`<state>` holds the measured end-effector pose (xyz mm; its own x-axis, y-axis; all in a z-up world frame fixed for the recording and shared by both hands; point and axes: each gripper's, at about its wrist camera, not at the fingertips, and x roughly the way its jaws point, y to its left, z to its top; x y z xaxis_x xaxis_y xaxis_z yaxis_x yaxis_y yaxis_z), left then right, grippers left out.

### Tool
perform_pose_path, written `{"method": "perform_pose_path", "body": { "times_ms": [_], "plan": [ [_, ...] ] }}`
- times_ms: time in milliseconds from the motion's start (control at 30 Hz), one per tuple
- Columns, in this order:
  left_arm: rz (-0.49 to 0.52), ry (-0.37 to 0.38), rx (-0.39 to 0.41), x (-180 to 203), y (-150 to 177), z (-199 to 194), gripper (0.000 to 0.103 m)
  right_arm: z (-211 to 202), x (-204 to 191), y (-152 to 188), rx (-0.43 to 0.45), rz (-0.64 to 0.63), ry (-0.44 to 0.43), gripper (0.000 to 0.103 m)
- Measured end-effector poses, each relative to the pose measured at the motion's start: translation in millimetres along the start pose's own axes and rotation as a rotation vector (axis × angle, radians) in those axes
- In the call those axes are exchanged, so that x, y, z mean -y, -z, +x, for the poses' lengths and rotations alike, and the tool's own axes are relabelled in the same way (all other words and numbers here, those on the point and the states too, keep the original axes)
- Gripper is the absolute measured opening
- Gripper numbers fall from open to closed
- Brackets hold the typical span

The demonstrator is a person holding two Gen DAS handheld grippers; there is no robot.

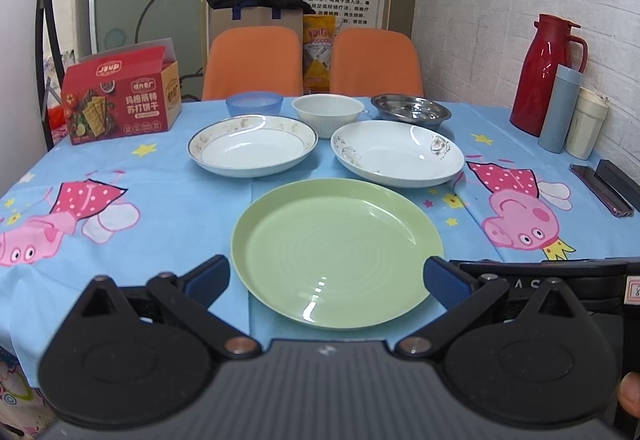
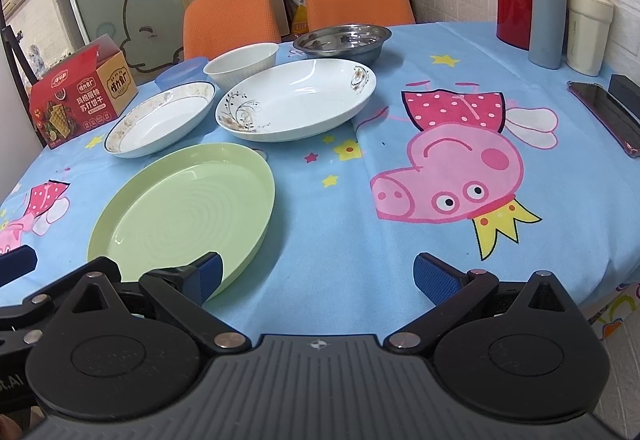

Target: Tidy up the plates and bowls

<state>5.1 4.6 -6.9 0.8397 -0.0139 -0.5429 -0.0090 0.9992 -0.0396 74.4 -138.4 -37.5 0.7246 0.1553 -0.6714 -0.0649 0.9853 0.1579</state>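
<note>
- While both grippers hover low over the near table edge, the left gripper (image 1: 326, 282) has its jaws spread wide, nothing held; the blue pads (image 1: 208, 280) sit either side of the green plate's near rim, contact not clear.
- Right gripper (image 2: 316, 276) also wide open and empty; its left pad (image 2: 210, 274) overlaps the green plate's (image 2: 184, 211) near edge in view, touching or not I cannot tell; its right pad is over bare tablecloth (image 2: 340, 240).
- Green plate (image 1: 336, 252) is nearest, flat on the cloth, at 12 o'clock from the left gripper and 10 o'clock from the right.
- Beyond it, two white plates side by side: gold-rimmed plate (image 1: 252, 145) at 11 o'clock, flower-print plate (image 1: 398, 153) at 1 o'clock, near each other but apart.
- Back row, left wrist view: blue bowl (image 1: 254, 103), white bowl (image 1: 327, 113), steel dish (image 1: 412, 109), left to right; white bowl just behind the two white plates.
- Red cracker box (image 1: 120, 99) at 10 o'clock.
- Red jug (image 1: 546, 73), blue flask (image 1: 560, 107), cream cup (image 1: 586, 123) clustered at 2 o'clock by the wall.
- Phone (image 2: 604, 115) at the right edge of the table.
- Two orange chairs (image 1: 252, 63) behind the table.
</note>
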Motion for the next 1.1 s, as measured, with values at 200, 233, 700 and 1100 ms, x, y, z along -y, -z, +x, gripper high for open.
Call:
{"method": "perform_pose_path", "body": {
  "times_ms": [200, 233, 700, 1100],
  "plan": [
    [-0.004, 0.005, 0.001, -2, -1, -1, 0.103, -2, 0, -1, 0.003, -0.003, 0.001, 0.103],
    [-0.005, 0.006, 0.001, -2, -2, 0, 0.103, -2, 0, -2, 0.003, -0.003, 0.002, 0.103],
    [0.016, -0.039, -0.054, -31, -16, 21, 0.103, 5, 3, -21, 0.087, 0.043, -0.066, 0.103],
    [-0.064, -0.070, -0.178, -76, -31, 77, 0.103, 52, -20, -35, -0.029, -0.091, -0.090, 0.103]
  ]
}}
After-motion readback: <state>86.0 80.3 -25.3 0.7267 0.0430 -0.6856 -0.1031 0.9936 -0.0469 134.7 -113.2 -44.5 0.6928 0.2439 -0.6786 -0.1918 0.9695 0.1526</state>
